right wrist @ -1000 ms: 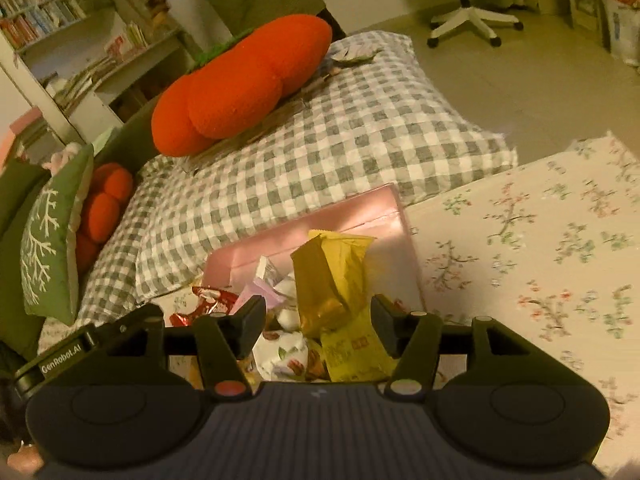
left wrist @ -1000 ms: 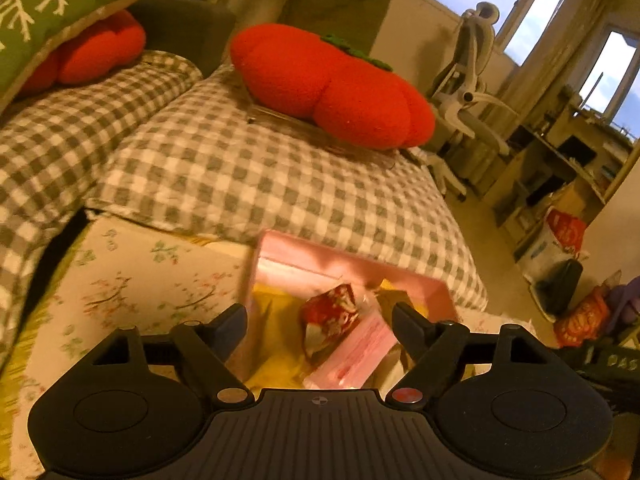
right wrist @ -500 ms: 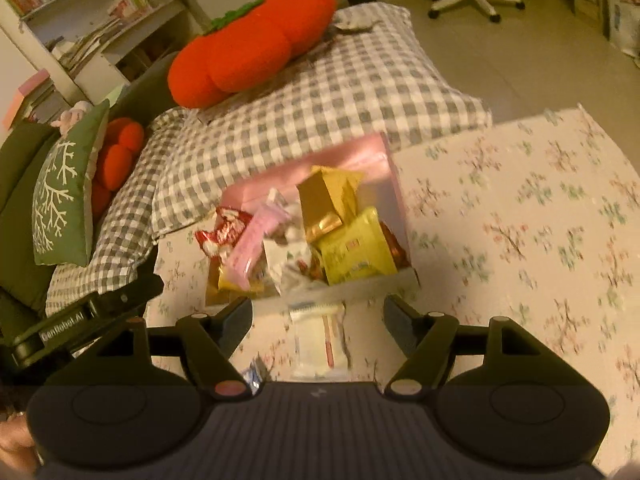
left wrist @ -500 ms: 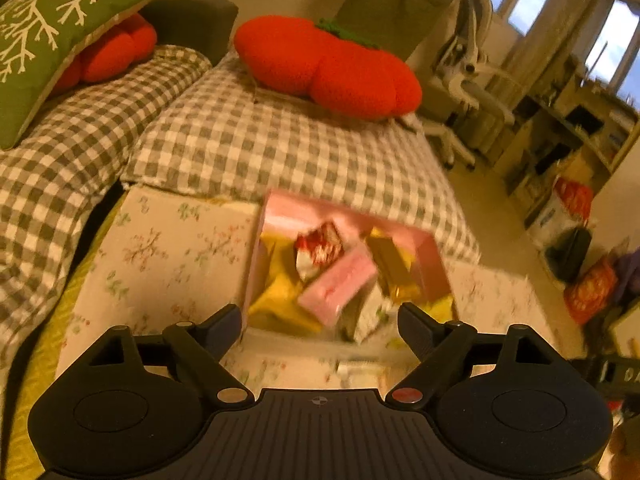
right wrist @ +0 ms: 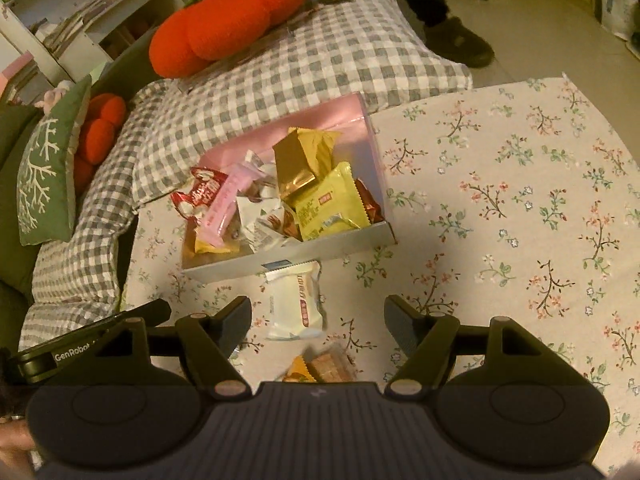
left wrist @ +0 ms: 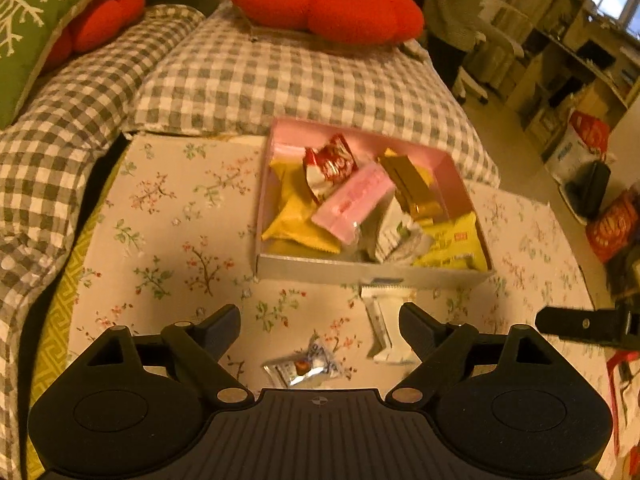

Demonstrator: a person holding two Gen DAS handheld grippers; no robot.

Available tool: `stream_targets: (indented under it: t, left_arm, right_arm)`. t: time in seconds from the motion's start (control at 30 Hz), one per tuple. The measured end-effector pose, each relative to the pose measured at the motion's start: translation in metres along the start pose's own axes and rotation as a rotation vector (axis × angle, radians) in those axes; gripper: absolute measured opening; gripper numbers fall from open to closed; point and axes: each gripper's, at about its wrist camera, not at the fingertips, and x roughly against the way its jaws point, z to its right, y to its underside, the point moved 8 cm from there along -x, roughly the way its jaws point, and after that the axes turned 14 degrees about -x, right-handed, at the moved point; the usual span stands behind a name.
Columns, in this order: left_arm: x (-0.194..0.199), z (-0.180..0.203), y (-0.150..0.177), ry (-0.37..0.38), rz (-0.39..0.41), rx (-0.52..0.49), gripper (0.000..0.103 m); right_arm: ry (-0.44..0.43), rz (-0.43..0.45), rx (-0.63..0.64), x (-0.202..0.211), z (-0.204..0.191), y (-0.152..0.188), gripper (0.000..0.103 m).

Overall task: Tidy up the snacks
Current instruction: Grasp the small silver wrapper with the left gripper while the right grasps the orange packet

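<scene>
Left gripper (left wrist: pixel 320 322) & right gripper (right wrist: pixel 317 314): both wide, holding nothing, above the floral cloth (right wrist: pixel 520 200). White packet (right wrist: pixel 295 300) lies btwn right fingers, mid-frame; silver candy (left wrist: pixel 303 366) btwn left's. Pink box (left wrist: pixel 452 168) w/ snacks sits frame centre, just beyond the packet.

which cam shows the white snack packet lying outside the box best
The right wrist view. There the white packet lies whole and unobstructed on the floral cloth, just in front of the pink box, between the open fingers. In the left wrist view the same packet is blurred, foreshortened and partly hidden behind that gripper's right finger.
</scene>
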Motion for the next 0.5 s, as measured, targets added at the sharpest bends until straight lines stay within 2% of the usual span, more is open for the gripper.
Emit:
stream_targets:
  t: [0.17,0.27,0.37,0.5]
  left_arm:
    - [-0.014,0.012,0.017,-0.003,-0.087,-0.088,0.092]
    - [-0.021,0.014,0.028,-0.004,-0.126,-0.122,0.092]
    - [-0.025,0.015,0.034,0.004,-0.146,-0.132,0.092]
    - [-0.027,0.013,0.038,-0.004,-0.158,-0.147,0.092]
  right_arm:
    - [0.009,-0.023,0.012,-0.004,0.003,0.004,0.073]
    - [0.039,-0.084,0.022,-0.014,0.009,0.013,0.074]
    - [0.061,-0.139,0.001,-0.022,0.015,0.020,0.074]
    - [0.079,-0.130,-0.015,-0.020,0.022,0.019,0.074]
